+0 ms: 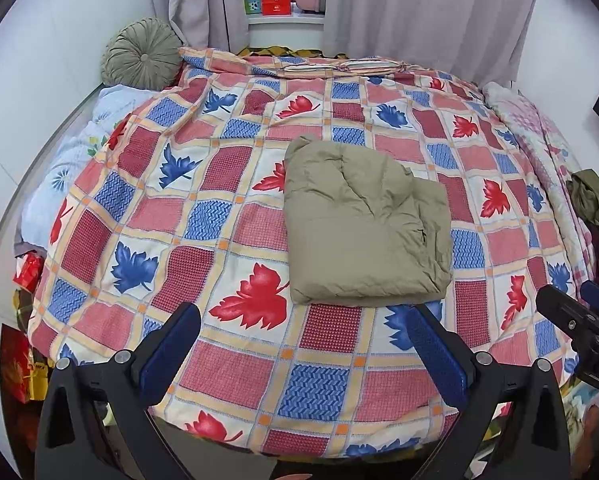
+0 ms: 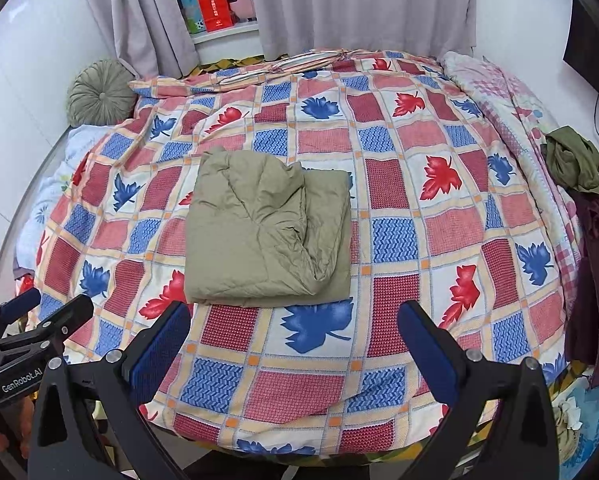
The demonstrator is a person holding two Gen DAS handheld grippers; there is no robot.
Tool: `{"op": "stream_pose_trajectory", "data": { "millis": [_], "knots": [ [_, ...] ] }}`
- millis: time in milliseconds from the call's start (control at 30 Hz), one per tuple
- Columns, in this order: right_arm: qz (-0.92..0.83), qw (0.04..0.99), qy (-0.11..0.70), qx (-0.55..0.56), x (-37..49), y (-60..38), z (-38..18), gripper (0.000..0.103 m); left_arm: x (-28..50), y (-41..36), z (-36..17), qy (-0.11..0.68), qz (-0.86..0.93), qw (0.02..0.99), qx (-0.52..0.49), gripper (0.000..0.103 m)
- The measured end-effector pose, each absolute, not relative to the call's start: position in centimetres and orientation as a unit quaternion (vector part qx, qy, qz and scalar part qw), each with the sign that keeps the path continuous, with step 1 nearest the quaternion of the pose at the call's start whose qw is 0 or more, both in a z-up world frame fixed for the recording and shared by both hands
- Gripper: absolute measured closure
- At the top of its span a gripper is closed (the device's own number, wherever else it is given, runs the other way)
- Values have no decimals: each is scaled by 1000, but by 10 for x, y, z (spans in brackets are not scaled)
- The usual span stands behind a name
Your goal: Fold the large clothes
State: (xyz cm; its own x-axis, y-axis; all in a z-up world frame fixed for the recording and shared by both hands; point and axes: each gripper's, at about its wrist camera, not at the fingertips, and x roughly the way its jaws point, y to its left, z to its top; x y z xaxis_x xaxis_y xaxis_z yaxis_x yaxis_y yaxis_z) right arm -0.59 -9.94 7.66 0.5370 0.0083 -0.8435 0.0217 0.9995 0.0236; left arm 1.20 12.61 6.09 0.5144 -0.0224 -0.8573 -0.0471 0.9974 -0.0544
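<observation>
The padded olive-green garment (image 1: 363, 232) lies folded into a thick rectangle at the middle of the bed, on the checked quilt with red and blue leaves (image 1: 235, 368). Both the left tongs (image 1: 303, 352) and the right tongs (image 2: 295, 344) hang spread wide and empty just short of its near edge. The fold looks finished; next would likely be fetching the crumpled dark-green cloth (image 2: 571, 160) at the bed's right edge.

Bright, even, soft light with faint shadows; sharp centre, strong fisheye bending (dark corners).
</observation>
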Motion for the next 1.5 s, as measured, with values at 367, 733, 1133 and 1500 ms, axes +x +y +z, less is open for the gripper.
{"op": "stream_pose_trajectory", "data": {
  "millis": [367, 733, 1133, 1500],
  "knots": [
    [-3, 876, 482, 16, -7, -99, 76, 0, 12, 126, 60, 494, 8, 869, -36, 0],
    [-4, 876, 482, 18, -9, -96, 76, 0, 10, 127, 60, 495, 9, 868, -36, 0],
    [-6, 876, 482, 19, -11, -93, 77, 0, 7, 128, 58, 496, 10, 868, -37, 0],
    [-4, 876, 482, 18, -10, -94, 77, 0, 6, 131, 58, 496, 11, 868, -36, 0]
  ]
}}
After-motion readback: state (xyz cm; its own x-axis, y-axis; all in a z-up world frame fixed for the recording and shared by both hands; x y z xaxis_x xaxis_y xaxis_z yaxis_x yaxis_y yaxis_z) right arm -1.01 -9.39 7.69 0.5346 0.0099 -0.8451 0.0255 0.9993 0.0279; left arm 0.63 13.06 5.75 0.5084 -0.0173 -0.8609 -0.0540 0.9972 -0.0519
